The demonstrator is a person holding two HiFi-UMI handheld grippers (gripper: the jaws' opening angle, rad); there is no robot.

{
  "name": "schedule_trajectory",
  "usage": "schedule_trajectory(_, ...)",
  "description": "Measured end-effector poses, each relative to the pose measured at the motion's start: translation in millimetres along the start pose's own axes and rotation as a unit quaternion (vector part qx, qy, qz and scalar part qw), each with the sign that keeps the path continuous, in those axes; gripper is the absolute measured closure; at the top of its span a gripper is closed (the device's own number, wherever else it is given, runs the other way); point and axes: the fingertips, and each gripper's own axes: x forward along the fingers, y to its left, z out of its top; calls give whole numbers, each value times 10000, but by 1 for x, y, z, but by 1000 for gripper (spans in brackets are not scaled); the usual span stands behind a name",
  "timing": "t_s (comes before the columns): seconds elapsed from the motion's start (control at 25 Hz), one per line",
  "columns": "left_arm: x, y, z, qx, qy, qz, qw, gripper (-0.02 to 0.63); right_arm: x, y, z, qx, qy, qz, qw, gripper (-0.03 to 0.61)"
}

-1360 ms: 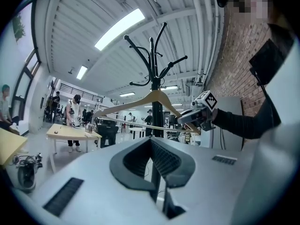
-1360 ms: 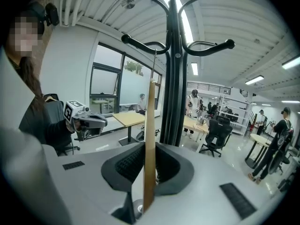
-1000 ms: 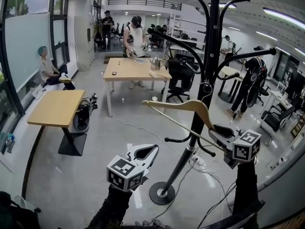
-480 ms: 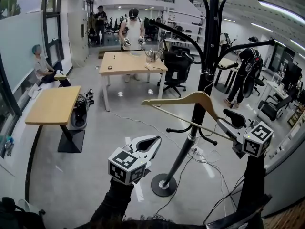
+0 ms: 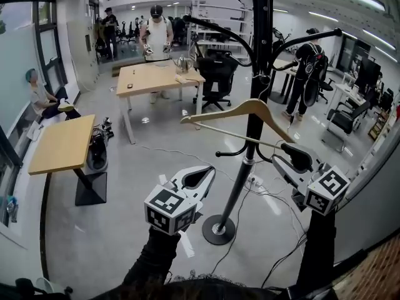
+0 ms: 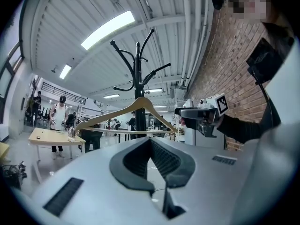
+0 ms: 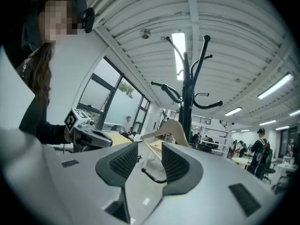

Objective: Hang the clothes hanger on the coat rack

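Room: office, grey floor [image 5: 125, 230].
Rack: wood hanger [image 5: 232, 110] hung on coat rack [image 5: 254, 130].
R gripper [image 5: 282, 157]: jaws just opened wide, let go of hanger.
L gripper [image 5: 209, 170]: jaws closed, empty.

This is an open-plan office or lab. Wooden desks [image 5: 59, 145] stand on a grey floor [image 5: 144, 161] at left, with black swivel chairs [image 5: 215, 67] farther off. Tall windows [image 7: 101, 93], ceiling strip lights [image 6: 107, 29] and a brick wall [image 6: 220, 64] enclose it.

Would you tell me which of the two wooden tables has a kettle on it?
The farther table, where a person stands; the kettle sits near its right end. The nearer table has a bare top.
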Motion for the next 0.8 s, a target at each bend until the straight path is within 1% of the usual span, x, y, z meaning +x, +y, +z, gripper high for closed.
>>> schedule_trajectory(0.08, -3, -4, -6, 30, 20, -99, 9999, 609, -8, 17, -11, 273, -68, 7, 9996, 414)
schedule_trajectory(0.16, -7, -7, -12, 71, 52, -179, 9998, 607, -17, 28, -19, 524, -119, -136, 9985, 414)
schedule_trajectory(0.32, -13, -22, -3, 33, 40, -456, 9989, 607, -31, 38, -29, 919, -144, -702, 9932, 417)
schedule_trajectory(0.36, -14, -26, -2, 39, 35, -516, 9987, 607, -35, 42, -31, 1008, -134, -859, 9911, 425)
schedule_trajectory(0.4, -15, -29, -3, 60, 23, -538, 9985, 607, -39, 46, -33, 1089, -128, -1014, 9888, 455)
schedule_trajectory(0.44, -16, -29, -3, 85, 2, -521, 9986, 607, -42, 49, -34, 1166, -137, -1152, 9864, 496)
schedule_trajectory(0.56, -17, -32, 0, 81, -104, -435, 9990, 607, -49, 57, -35, 1352, -168, -1452, 9800, 563)
schedule_trajectory(0.68, -17, -41, 8, 133, -206, -345, 9991, 607, -57, 64, -35, 1232, -14, -1634, 9788, 566)
schedule_trajectory(0.8, -18, -51, 13, 217, -257, -154, 9993, 607, -61, 72, -31, 1141, 19, -1630, 9800, 568)
